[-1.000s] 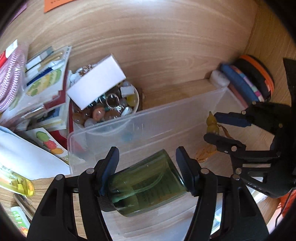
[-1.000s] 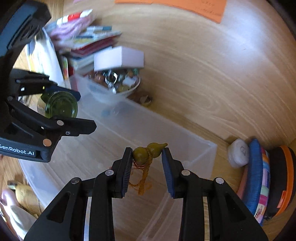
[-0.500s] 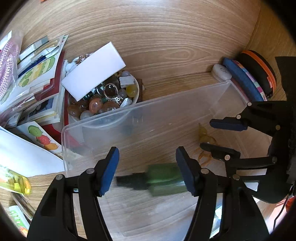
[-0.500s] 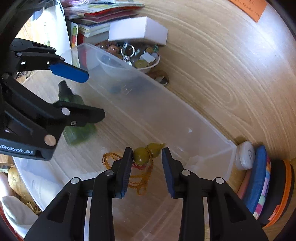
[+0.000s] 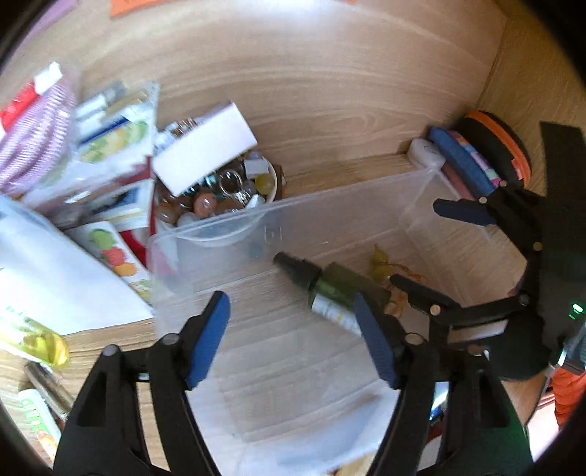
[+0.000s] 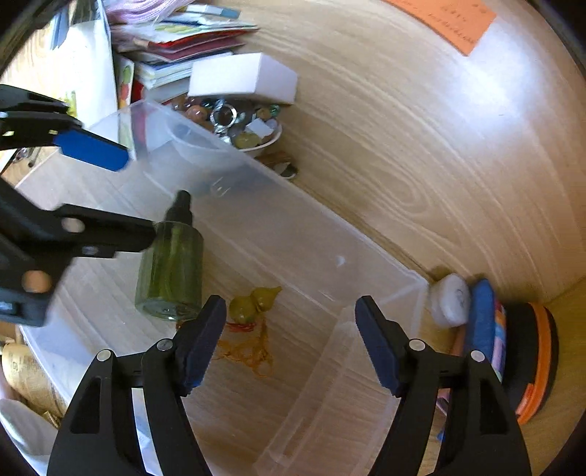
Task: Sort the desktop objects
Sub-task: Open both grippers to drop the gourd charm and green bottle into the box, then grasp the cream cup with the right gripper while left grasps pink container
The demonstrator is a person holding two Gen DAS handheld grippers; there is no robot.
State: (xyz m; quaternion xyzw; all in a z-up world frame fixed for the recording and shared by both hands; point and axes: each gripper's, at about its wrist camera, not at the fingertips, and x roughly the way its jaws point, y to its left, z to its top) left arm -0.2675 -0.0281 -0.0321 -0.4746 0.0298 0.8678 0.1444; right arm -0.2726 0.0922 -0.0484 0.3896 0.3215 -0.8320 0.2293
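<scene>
Wood-grain desk (image 6: 403,128) fills both of my views, and on it sits the clear plastic bin (image 6: 293,227) I am sorting into. Inside the bin, the green spray bottle (image 6: 170,271) lies on its side on the floor, its black nozzle pointing toward the far wall. Just beside its base rests the small yellow gourd charm (image 6: 256,304), with its orange tassel cord (image 6: 252,351) spread loosely on the bin floor toward my right gripper.

My left gripper (image 5: 293,329) hangs over the bin with its blue-padded fingers spread wide and nothing between them; the bottle lies ahead of it, partly hidden behind the right finger in that view. My right gripper (image 6: 289,340) is likewise released, jaws well apart, holding nothing, with the gourd just ahead of its left finger. Both of them are above the bin and near each other.

Behind the bin's far wall stands a white bowl (image 5: 271,183) full of beads, stones and metal rings, and a white box (image 6: 241,78) rests tilted on its rim. To the left of the bowl lies a pile of colourful packets and booklets (image 5: 110,146), blurred in the left view. At the bin's right end I see a small white pebble-shaped object (image 6: 450,300), then a blue pad (image 6: 483,318) and a black-and-orange disc (image 6: 531,359) standing on edge together. An orange paper (image 6: 450,18) lies at the desk's far edge.
</scene>
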